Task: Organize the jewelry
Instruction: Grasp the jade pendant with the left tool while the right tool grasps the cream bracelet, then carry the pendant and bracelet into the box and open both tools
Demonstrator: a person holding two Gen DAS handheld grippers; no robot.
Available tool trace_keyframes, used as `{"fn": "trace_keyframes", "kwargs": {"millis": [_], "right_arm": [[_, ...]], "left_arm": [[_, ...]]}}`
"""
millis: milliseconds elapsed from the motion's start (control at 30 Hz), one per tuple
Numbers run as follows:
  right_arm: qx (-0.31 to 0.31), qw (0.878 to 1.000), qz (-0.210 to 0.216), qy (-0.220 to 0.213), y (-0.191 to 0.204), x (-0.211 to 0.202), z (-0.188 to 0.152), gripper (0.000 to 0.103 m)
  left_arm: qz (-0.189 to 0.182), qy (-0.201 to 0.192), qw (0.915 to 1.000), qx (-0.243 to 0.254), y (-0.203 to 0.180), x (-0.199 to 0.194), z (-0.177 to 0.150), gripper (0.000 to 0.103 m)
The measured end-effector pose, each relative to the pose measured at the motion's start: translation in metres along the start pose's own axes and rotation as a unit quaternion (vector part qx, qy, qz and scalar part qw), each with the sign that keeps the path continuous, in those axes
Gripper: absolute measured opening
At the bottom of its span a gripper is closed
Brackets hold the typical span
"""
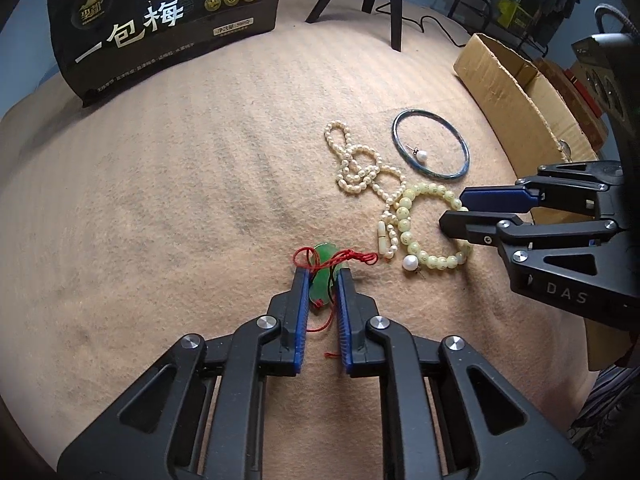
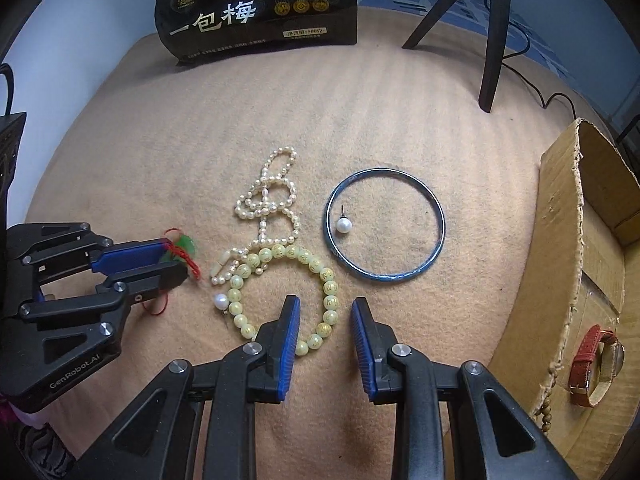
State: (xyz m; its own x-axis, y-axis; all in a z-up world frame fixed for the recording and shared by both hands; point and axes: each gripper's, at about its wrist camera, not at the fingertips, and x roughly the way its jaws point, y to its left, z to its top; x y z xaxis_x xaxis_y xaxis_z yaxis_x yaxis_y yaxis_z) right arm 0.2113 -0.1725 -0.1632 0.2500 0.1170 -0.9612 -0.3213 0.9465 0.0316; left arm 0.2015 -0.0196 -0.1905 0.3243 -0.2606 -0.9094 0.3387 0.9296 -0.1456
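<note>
My left gripper (image 1: pixel 323 274) is shut on a green pendant (image 1: pixel 320 291) with a red cord, which lies on the tan cloth; from the right wrist view the same gripper (image 2: pixel 176 258) pinches the pendant (image 2: pixel 188 245). The right gripper (image 2: pixel 326 306) stands open, pointing down, with the right side of a pale yellow-green bead bracelet (image 2: pixel 234 292) between its jaws, untouched by the pads. A pearl necklace (image 2: pixel 268 204) lies tangled behind the bracelet. A blue bangle (image 2: pixel 384 278) encircles one pearl earring (image 2: pixel 343 225). A second pearl earring (image 2: pixel 221 301) rests by the bracelet's left side.
A cardboard box (image 2: pixel 560 240) stands open at the right, with a red-strapped watch (image 2: pixel 596 364) inside. A black snack bag (image 2: pixel 256 12) stands at the back. Tripod legs (image 2: pixel 494 40) and a cable sit at the back right.
</note>
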Motion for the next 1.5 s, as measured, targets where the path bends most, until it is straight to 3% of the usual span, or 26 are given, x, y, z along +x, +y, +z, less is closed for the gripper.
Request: {"fn": "trace_keyframes", "kwargs": {"millis": [233, 767, 1100, 1500], "right_arm": [[-0.003, 1.0, 0.011, -0.004, 0.001, 0.001, -0.001, 0.005], [0.018, 0.998, 0.038, -0.054, -0.006, -0.037, -0.004, 0.005], [0.015, 0.995, 0.014, -0.098, -0.006, -0.078, -0.009, 0.005], [0.037, 0.988, 0.015, -0.149, -0.029, -0.131, -0.017, 0.005]], "left_arm": [[-0.007, -0.001, 0.9998, -0.016, 0.005, -0.003, -0.001, 0.012], [-0.019, -0.026, 0.9979, -0.056, 0.019, -0.033, 0.0, 0.012], [-0.039, -0.057, 0.9954, -0.067, 0.007, -0.064, 0.001, 0.012], [-0.076, -0.098, 0.9902, -0.065, -0.028, -0.096, 0.015, 0.012]]}}
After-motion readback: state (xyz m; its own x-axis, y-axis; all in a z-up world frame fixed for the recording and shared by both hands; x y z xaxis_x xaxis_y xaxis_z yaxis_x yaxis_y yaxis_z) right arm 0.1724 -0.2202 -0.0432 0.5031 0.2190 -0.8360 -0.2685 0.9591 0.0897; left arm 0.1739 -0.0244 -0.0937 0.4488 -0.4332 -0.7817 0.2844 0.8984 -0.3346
